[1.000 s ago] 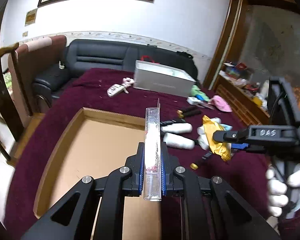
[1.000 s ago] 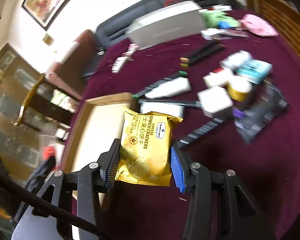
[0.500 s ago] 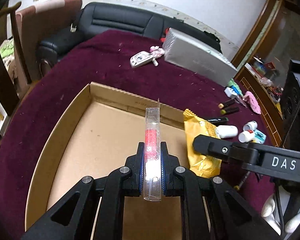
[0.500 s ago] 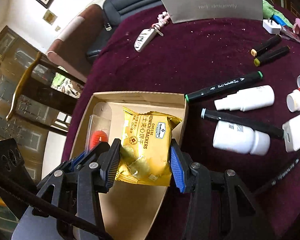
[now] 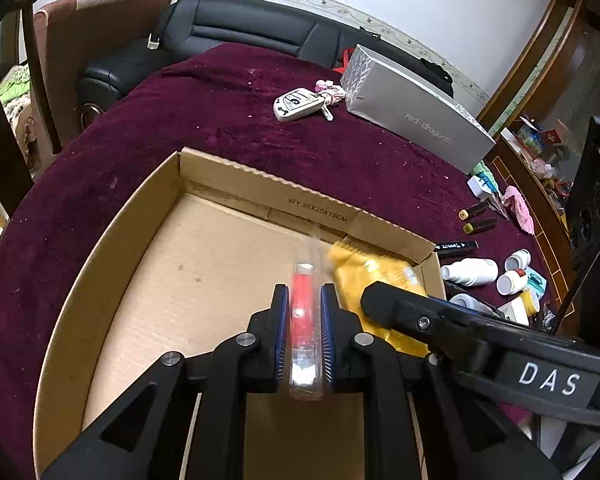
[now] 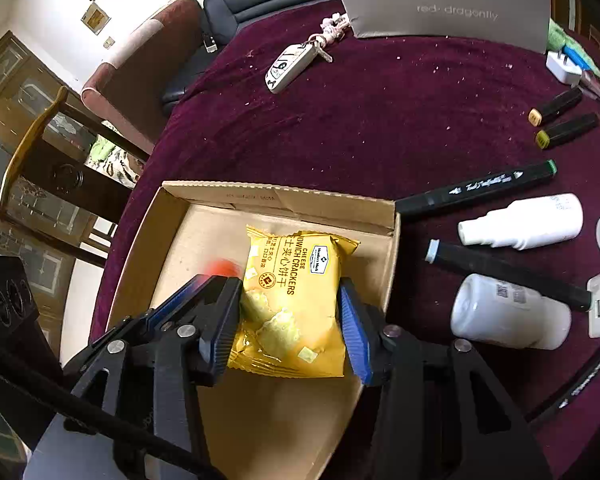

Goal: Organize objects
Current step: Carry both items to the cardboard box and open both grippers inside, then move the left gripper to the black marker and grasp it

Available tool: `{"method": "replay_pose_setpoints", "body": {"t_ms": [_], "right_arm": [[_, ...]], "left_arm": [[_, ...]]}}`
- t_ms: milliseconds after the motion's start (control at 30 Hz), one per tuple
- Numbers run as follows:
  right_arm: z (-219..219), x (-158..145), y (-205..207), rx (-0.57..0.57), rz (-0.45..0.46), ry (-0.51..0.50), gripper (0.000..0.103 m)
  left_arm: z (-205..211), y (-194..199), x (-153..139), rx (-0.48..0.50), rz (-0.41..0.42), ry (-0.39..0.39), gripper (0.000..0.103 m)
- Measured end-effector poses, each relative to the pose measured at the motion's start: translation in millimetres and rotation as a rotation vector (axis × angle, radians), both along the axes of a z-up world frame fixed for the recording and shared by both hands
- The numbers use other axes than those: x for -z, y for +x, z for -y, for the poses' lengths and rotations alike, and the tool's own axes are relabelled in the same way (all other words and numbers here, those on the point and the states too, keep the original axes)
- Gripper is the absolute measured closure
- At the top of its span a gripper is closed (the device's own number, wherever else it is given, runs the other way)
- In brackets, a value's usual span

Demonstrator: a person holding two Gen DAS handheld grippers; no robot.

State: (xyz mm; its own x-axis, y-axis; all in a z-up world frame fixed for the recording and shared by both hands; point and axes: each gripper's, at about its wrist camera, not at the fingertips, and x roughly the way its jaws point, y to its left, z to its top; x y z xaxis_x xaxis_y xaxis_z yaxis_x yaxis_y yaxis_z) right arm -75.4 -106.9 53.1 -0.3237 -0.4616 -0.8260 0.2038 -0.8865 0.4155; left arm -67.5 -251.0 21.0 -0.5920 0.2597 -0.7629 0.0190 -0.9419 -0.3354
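Corrugated brown cardboard forms the shallow open box [image 5: 148,240] below both my grippers. My left gripper [image 5: 304,328] is clamped narrowly on a clear rigid plastic blister pack with a red insert [image 5: 303,304], held edge-on above the box floor. Only the right wrist view shows print: my right gripper [image 6: 290,312] grips a glossy yellow foil cracker packet [image 6: 296,288], crinkled and pillow-shaped, at medium width, over the box's right part. That view alone shows, right of this gripper, smooth white plastic bottles [image 6: 528,222] and black cylindrical markers [image 6: 476,192] lying on the maroon velvet tablecloth [image 6: 380,120].
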Motion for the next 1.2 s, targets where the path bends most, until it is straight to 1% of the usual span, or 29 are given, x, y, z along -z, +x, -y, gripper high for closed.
{"method": "replay_pose_setpoints", "body": {"t_ms": [33, 67, 100, 133, 200, 267, 367, 400, 433, 467, 533, 567, 600, 633, 667, 767, 833, 900, 967, 1033, 1100, 1133, 1167, 1200], "right_arm": [[-1, 1, 0, -0.003, 0.006, -0.015, 0.055], [0, 0, 0, -0.004, 0.006, -0.019, 0.055], [-2, -1, 0, -0.003, 0.001, -0.019, 0.055], [-3, -4, 2, -0.001, -0.007, -0.019, 0.055], [-8, -15, 5, 0.001, -0.035, -0.028, 0.055], [-14, -26, 9, 0.010, -0.065, -0.029, 0.054], [-29, -43, 19, 0.031, -0.110, -0.042, 0.051], [-37, -49, 24, 0.042, -0.126, -0.049, 0.048], [-43, -52, 28, 0.052, -0.139, -0.055, 0.046], [-49, -56, 33, 0.063, -0.151, -0.061, 0.045], [-62, -60, 42, 0.083, -0.161, -0.073, 0.045], [-70, -60, 47, 0.092, -0.159, -0.086, 0.045], [-76, -61, 50, 0.101, -0.157, -0.097, 0.045], [-82, -62, 54, 0.112, -0.158, -0.109, 0.045], [-90, -63, 58, 0.126, -0.161, -0.117, 0.045], [-110, -66, 67, 0.153, -0.168, -0.130, 0.045], [-122, -69, 72, 0.164, -0.172, -0.129, 0.045], [-132, -77, 78, 0.170, -0.197, -0.121, 0.045], [-140, -87, 86, 0.171, -0.241, -0.095, 0.045], [-146, -102, 99, 0.173, -0.309, -0.055, 0.045], [-151, -121, 118, 0.187, -0.421, 0.019, 0.043], [-154, -126, 125, 0.196, -0.464, 0.048, 0.034], [-156, -134, 138, 0.221, -0.544, 0.094, 0.026], [-159, -137, 149, 0.250, -0.608, 0.125, 0.016]], "left_arm": [[1, 1, 0, -0.004, 0.001, 0.005, 0.086], [2, 2, 0, -0.009, 0.003, 0.009, 0.079], [5, 3, -1, -0.022, 0.005, 0.019, 0.074], [7, 5, -1, -0.030, 0.007, 0.028, 0.067], [10, 8, -4, -0.043, 0.010, 0.027, 0.066], [13, 16, -9, -0.070, -0.010, 0.001, 0.066], [22, 35, -19, -0.136, -0.102, -0.034, 0.065], [29, 41, -20, -0.171, -0.120, -0.024, 0.064], [35, 45, -20, -0.195, -0.129, 0.007, 0.064], [45, 51, -21, -0.239, -0.148, 0.049, 0.062], [54, 56, -19, -0.294, -0.148, 0.065, 0.055], [60, 59, -16, -0.325, -0.134, 0.081, 0.055], [65, 60, -9, -0.357, -0.100, 0.101, 0.055], [67, 59, -4, -0.369, -0.068, 0.112, 0.055], [68, 60, -3, -0.370, -0.064, 0.114, 0.055], [66, 69, -3, -0.409, -0.067, 0.100, 0.055], [68, 75, -3, -0.431, -0.088, 0.122, 0.055], [71, 78, -3, -0.440, -0.099, 0.144, 0.055], [74, 83, -7, -0.451, -0.123, 0.168, 0.055], [75, 90, -17, -0.451, -0.157, 0.185, 0.055], [71, 99, -30, -0.435, -0.193, 0.194, 0.053], [66, 104, -38, -0.420, -0.211, 0.197, 0.049], [60, 110, -47, -0.397, -0.231, 0.202, 0.044], [55, 114, -53, -0.381, -0.247, 0.206, 0.043]]}}
